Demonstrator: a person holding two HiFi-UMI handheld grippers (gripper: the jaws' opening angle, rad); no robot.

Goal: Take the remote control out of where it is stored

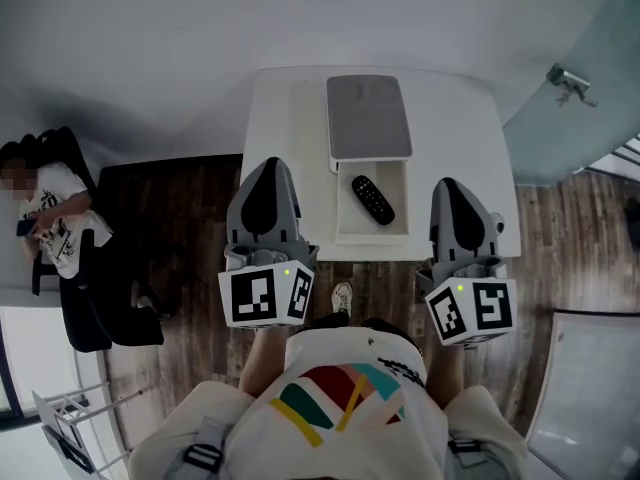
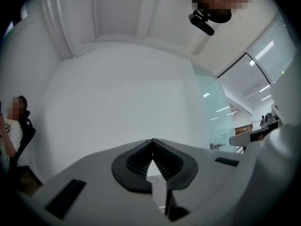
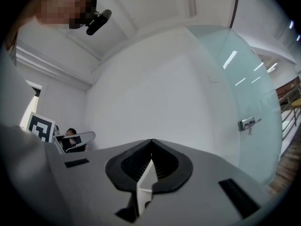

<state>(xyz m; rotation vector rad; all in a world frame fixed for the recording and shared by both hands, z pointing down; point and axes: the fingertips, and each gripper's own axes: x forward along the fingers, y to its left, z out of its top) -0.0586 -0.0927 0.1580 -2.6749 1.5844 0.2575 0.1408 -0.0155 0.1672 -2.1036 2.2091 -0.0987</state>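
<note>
In the head view a black remote control (image 1: 372,199) lies at a slant inside an open white drawer (image 1: 345,230). The drawer sticks out toward me from a low box with a grey top (image 1: 369,116) on a white table (image 1: 460,148). My left gripper (image 1: 268,164) hovers over the table's near left corner, left of the drawer, with its jaws together and empty. My right gripper (image 1: 447,184) is to the right of the drawer, also shut on nothing. The left gripper view (image 2: 152,140) and the right gripper view (image 3: 151,140) show closed tips against a bare white wall.
A person sits on a black chair (image 1: 80,298) at the far left of the wood floor. A glass partition with a metal handle (image 1: 568,80) stands at the right, also seen in the right gripper view (image 3: 248,123). My own shoe (image 1: 342,296) shows below the table edge.
</note>
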